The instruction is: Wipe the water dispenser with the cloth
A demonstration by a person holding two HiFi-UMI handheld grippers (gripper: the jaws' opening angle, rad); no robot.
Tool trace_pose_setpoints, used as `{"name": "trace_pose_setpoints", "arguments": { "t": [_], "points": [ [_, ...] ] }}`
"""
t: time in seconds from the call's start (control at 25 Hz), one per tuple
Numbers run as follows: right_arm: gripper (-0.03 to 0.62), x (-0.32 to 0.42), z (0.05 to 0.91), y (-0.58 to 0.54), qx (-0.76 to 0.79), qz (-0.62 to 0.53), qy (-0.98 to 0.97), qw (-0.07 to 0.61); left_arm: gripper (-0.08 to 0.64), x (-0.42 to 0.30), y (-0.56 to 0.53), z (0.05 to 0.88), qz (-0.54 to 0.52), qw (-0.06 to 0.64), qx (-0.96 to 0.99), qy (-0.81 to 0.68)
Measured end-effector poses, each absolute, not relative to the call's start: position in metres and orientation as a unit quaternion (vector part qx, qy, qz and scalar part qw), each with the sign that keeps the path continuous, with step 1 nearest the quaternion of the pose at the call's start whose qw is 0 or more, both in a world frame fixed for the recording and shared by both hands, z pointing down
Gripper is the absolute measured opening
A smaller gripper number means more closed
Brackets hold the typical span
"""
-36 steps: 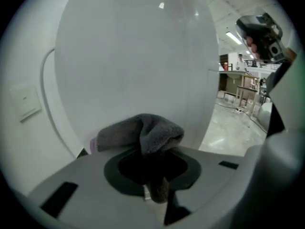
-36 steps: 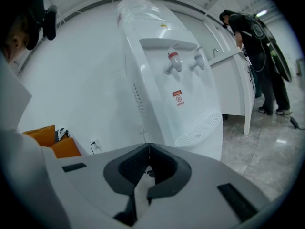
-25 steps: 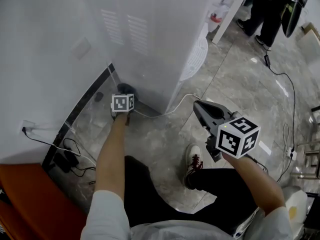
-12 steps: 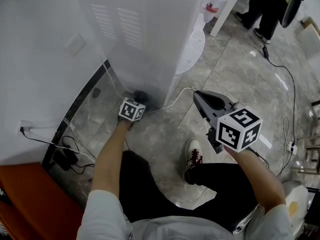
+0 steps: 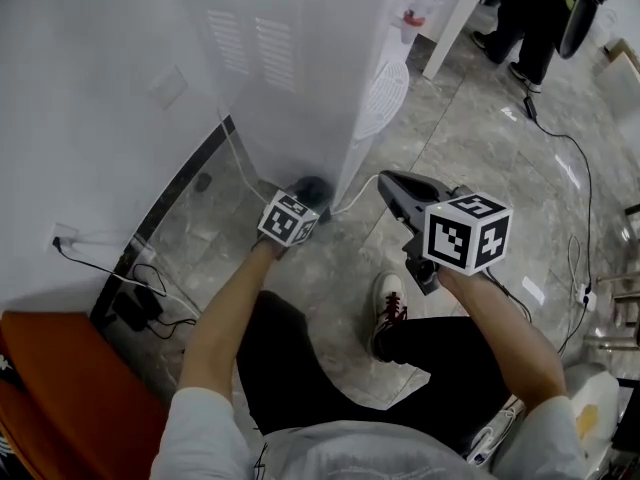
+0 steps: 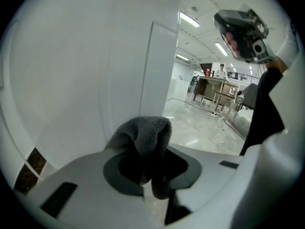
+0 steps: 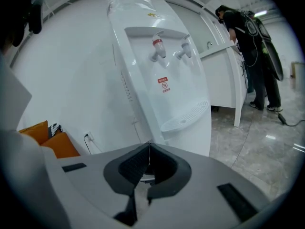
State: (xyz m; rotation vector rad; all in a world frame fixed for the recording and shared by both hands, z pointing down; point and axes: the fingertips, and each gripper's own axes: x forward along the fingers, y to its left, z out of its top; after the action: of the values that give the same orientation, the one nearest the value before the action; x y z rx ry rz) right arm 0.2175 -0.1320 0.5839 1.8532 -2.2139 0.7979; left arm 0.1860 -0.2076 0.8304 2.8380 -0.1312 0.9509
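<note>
The white water dispenser (image 5: 300, 68) stands against the wall, its taps and drip tray (image 7: 186, 116) facing the right gripper view. My left gripper (image 5: 305, 196) is shut on a dark grey cloth (image 6: 145, 135) and sits low at the dispenser's side, near its front bottom corner (image 5: 340, 183). The cloth (image 5: 312, 186) bunches out past the jaws against the white panel. My right gripper (image 5: 395, 183) hangs in the air to the right of that corner, jaws shut with nothing in them (image 7: 148, 149).
A white cable (image 5: 355, 193) runs over the marble floor from the dispenser's base. A wall socket and black adapter (image 5: 130, 308) lie at the left, next to orange cushions (image 5: 60, 388). My shoe (image 5: 385, 313) is below the right gripper. A person (image 5: 535, 18) stands far right.
The left gripper with the cloth has slid right along the dispenser's lower side toward its front corner. The right gripper has drifted slightly left and stays shut.
</note>
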Motion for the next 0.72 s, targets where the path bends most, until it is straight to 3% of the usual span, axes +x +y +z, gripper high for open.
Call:
{"name": "trace_pose_setpoints", "arguments": {
  "t": [0.32, 0.72],
  "points": [
    [0.015, 0.179, 0.549, -0.154, 0.606, 0.162, -0.769, 0.122, 0.087, 0.169, -0.217, 0.701, 0.225, 0.019, 0.969, -0.104],
    [0.015, 0.135, 0.517, -0.182, 0.572, 0.088, -0.805, 0.128, 0.087, 0.079, -0.253, 0.569, 0.152, -0.068, 0.956, -0.241]
  ]
}}
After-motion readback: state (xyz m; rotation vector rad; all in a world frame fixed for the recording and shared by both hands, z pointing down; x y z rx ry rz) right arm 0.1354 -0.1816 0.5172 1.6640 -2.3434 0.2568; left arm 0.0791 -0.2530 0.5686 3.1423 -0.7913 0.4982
